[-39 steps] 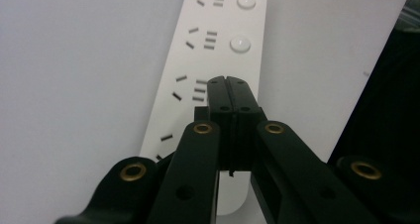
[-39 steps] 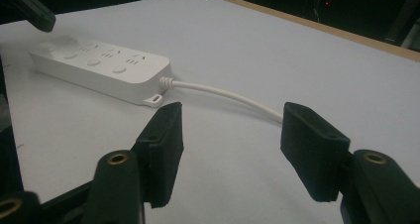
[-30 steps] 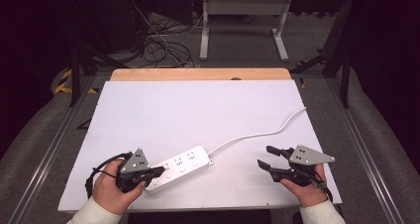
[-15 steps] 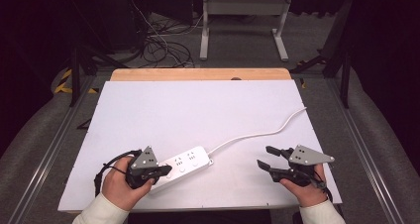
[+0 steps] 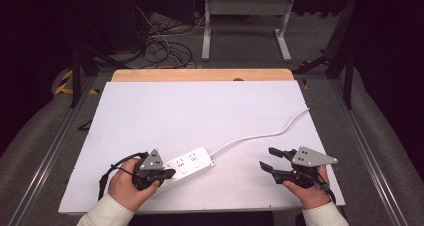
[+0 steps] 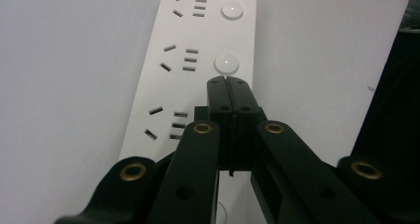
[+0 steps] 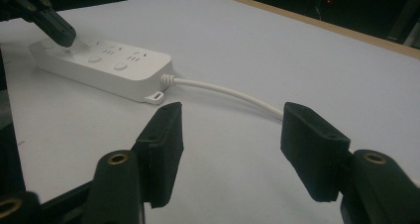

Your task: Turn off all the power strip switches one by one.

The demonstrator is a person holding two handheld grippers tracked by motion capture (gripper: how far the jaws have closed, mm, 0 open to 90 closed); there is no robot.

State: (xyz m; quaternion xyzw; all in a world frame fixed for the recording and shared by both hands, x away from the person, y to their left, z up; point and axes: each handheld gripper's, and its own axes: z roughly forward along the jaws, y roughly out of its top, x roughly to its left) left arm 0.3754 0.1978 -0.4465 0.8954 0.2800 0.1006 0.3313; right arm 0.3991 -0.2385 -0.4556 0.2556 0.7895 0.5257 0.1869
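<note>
A white power strip (image 5: 192, 161) with several sockets and round buttons lies near the table's front edge. My left gripper (image 5: 169, 174) is shut with nothing between its jaws, and its tips rest over the strip's left end. In the left gripper view the shut tips (image 6: 229, 83) sit just short of a round button (image 6: 226, 63) on the strip (image 6: 198, 30). In the right gripper view the left gripper (image 7: 62, 35) meets the strip (image 7: 104, 60) at its far end. My right gripper (image 5: 266, 157) is open and empty, right of the strip; its jaws (image 7: 233, 116) frame the cord (image 7: 223, 91).
The strip's white cord (image 5: 260, 135) curves right and back to the table's right edge. The white tabletop (image 5: 200, 111) ends in a wooden strip (image 5: 200, 75) at the far side. Beyond it stand table legs and loose cables on the floor (image 5: 165, 51).
My left gripper has moved right, from beside the strip's left end to over it. The right gripper and the strip have stayed put.
</note>
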